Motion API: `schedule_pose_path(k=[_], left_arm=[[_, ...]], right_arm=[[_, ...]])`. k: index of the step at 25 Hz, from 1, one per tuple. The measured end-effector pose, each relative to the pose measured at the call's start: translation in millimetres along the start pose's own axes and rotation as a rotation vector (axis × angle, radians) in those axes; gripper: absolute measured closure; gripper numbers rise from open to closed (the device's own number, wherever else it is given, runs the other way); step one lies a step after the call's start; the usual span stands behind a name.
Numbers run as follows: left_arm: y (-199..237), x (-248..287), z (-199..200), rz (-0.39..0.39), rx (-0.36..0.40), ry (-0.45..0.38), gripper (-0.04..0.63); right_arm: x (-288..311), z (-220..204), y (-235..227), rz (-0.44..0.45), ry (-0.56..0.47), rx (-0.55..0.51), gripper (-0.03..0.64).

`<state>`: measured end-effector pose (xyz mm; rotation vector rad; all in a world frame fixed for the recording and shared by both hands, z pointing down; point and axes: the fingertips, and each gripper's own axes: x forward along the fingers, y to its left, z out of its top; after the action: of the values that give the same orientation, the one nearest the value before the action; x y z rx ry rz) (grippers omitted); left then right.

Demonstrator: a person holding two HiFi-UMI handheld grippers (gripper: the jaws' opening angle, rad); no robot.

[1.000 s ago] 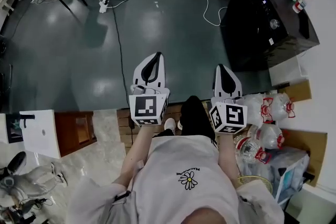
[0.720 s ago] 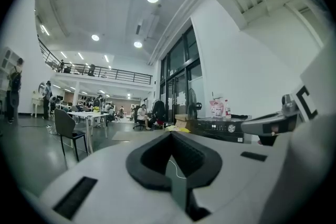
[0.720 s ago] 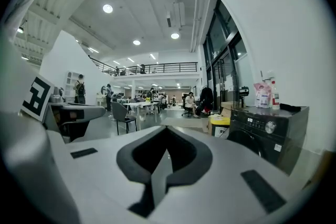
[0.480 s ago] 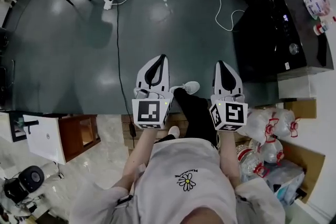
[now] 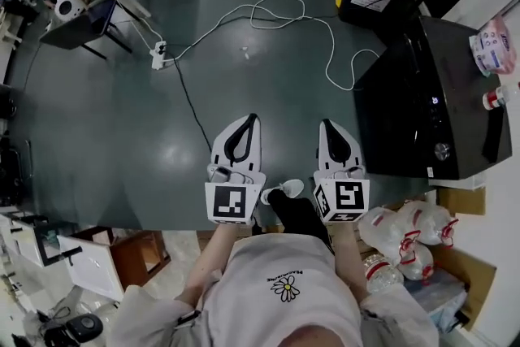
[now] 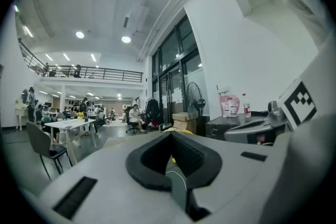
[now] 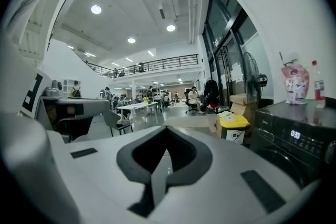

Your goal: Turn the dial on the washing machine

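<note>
Both grippers point forward side by side, held out before the person's body. The left gripper and right gripper have jaws pressed together, holding nothing. The head view shows the dial on the black washing machine, well right of both. The right gripper view catches the machine's lit display, its digits unreadable.

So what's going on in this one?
A person holds a left gripper and a right gripper out in front, both shut and empty. The black washing machine stands off to the person's right. Its dial is untouched, and neither gripper has reached the machine yet.
</note>
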<state>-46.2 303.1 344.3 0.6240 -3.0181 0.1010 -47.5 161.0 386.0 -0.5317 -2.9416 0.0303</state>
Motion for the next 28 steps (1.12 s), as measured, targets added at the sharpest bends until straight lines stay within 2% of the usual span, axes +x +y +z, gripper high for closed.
schedule_pose_path(k=[3, 5, 12, 16, 20, 24, 28], left_arm=[[-4, 53, 25, -0.065, 0.004, -0.002, 0.597], [-16, 87, 43, -0.136, 0.011, -0.027, 0.597], [-106, 177, 71, -0.413, 0.038, -0.071, 0.597], [-160, 220, 83, -0.621, 0.001, -0.084, 0.597], [-225, 255, 77, -0.875, -0.011, -0.116, 0.597], [-268, 267, 77, -1.016, 0.007, -0.111, 0.597], [-299, 272, 89, -1.143, 0.018, -0.138, 0.597]], right_arm=[[26, 29, -28, -0.049, -0.019, -0.03, 0.615], [32, 43, -50, -0.113, -0.033, -0.04, 0.615], [6, 61, -140, -0.359, -0.035, -0.031, 0.615], [-10, 63, -183, -0.556, -0.045, 0.005, 0.615], [-42, 62, -229, -0.824, -0.055, 0.009, 0.614], [-77, 61, -251, -1.003, -0.027, 0.015, 0.615], [-110, 69, -261, -1.18, -0.046, 0.022, 0.615]])
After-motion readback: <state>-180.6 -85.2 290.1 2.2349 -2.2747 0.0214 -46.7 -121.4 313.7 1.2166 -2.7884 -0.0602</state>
